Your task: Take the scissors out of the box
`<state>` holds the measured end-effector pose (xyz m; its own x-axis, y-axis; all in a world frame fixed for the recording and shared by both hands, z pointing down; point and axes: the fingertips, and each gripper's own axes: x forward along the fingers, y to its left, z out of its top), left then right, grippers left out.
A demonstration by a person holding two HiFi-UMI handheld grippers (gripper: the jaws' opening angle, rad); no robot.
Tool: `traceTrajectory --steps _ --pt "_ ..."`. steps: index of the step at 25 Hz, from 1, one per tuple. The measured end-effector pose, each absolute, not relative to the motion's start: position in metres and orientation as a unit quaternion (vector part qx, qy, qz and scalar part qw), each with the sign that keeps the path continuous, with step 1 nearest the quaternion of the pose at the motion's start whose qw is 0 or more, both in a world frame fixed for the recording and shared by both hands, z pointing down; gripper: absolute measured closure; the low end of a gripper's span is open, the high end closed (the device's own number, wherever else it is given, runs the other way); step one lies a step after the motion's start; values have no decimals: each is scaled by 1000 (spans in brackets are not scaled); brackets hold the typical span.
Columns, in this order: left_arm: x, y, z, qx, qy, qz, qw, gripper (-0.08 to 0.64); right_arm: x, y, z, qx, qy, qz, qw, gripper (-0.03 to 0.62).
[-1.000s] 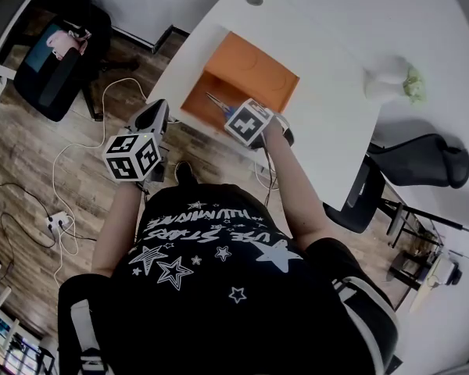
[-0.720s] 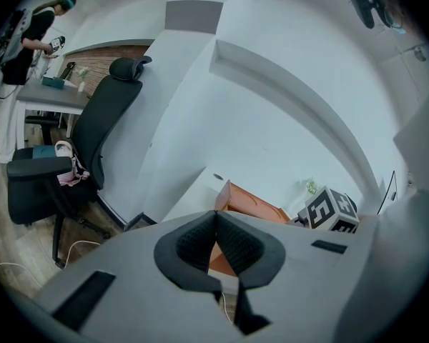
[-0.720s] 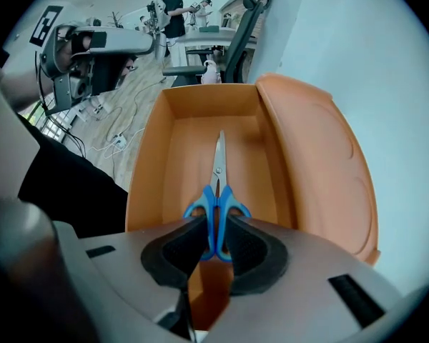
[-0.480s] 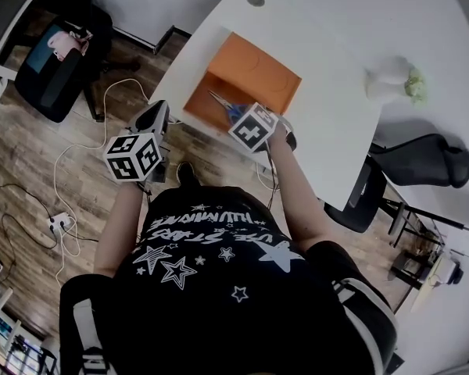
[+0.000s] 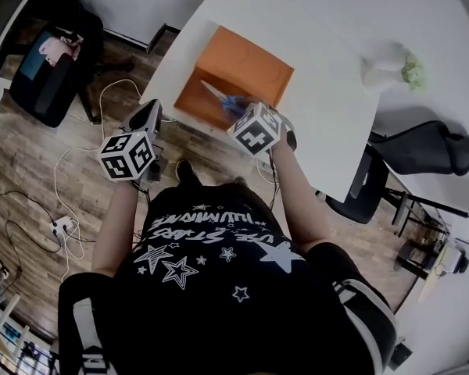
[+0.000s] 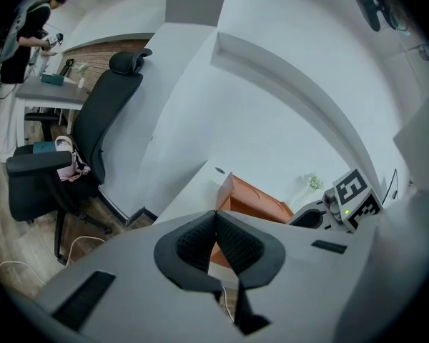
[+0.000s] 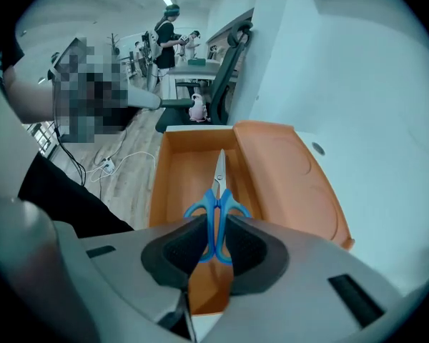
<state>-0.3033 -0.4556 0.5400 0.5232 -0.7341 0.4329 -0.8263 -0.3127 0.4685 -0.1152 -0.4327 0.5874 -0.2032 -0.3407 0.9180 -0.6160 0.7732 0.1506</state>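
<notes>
Between my right gripper [image 7: 214,221] fingers: blue-handled scissors [image 7: 218,184], pinched; orange box [image 7: 272,170] beyond the tips; my left gripper [image 6: 216,219] fingers pressed together.

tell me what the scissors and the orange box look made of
Scissors: blades look like bare steel, pale grey with a sheen; handles smooth blue plastic, evenly coloured. Box: probably matte orange plastic, going by the curved line moulded into its open lid; coated card is possible.

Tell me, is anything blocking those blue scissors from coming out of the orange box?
Nothing visible does. The lid of the box lies folded open to one side, leaving the top open. The right gripper has its jaws closed on the blue handles of the scissors, with nothing else between them.
</notes>
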Motion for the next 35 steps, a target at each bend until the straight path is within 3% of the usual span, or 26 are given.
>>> traceTrajectory --steps 14,35 --pt "-246 -369 507 780 -544 61 304 541 -78 -392 526 313 -846 78 425 488" --pt "-134 -210 473 783 -559 41 270 541 17 -249 478 331 -875 18 353 488"
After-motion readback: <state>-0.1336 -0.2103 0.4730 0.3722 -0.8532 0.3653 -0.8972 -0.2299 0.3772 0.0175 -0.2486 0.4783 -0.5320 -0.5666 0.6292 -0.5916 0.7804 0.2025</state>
